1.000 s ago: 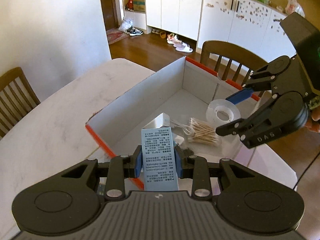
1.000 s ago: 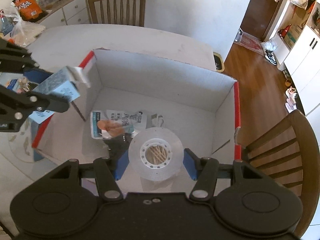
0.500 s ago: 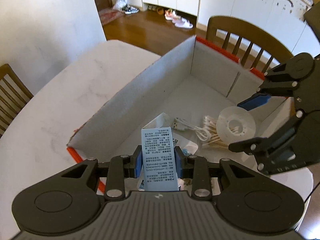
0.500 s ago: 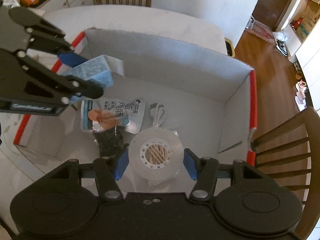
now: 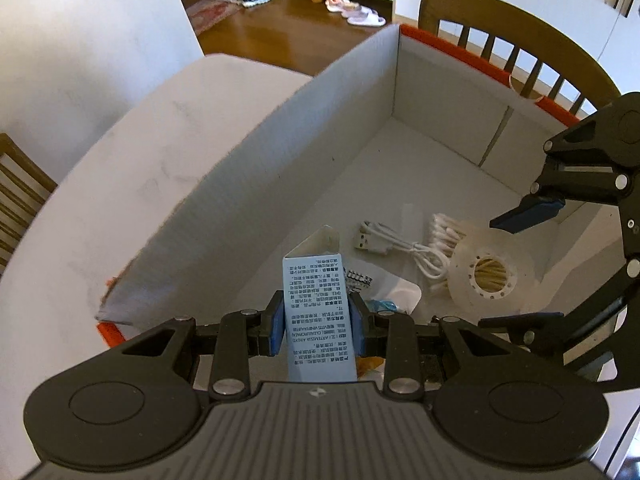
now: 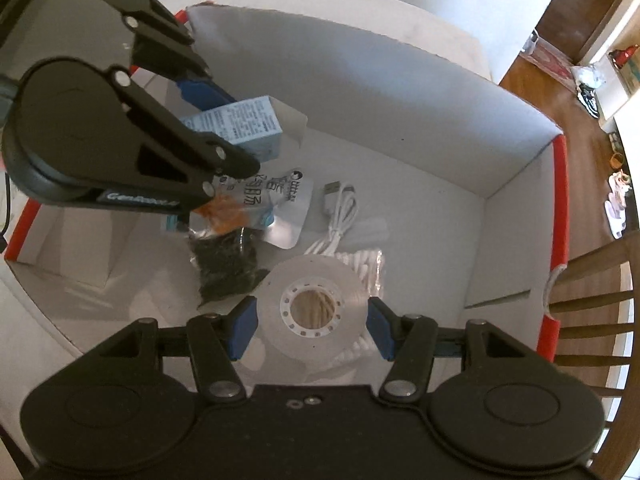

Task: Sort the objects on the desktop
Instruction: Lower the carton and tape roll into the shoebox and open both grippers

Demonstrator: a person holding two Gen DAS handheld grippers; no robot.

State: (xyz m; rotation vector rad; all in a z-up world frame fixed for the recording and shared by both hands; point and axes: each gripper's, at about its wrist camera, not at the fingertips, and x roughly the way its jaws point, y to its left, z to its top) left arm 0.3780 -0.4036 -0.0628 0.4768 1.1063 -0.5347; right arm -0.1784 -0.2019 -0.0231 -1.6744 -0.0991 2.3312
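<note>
My left gripper (image 5: 318,330) is shut on a small light-blue carton (image 5: 318,312) with printed text, holding it over the near left part of the open cardboard box (image 5: 240,208). The right wrist view shows the same left gripper (image 6: 240,136) and carton (image 6: 240,126) at the upper left. My right gripper (image 6: 312,326) is shut on a clear tape roll (image 6: 312,280), low in the box just above the cotton swabs (image 6: 370,264). From the left wrist view, the right gripper (image 5: 516,272) and tape roll (image 5: 476,280) appear at the right.
On the box floor lie a white USB cable (image 6: 340,208), a silver snack packet (image 6: 280,204) and a black bag (image 6: 226,264). The box rim (image 6: 560,200) is red. A wooden chair (image 6: 592,300) stands beyond the box, and the white table (image 5: 120,168) lies to the left.
Both grippers have moved forward and down into the box, still holding the carton and the tape roll. The tape roll now sits just above the cotton swabs.
</note>
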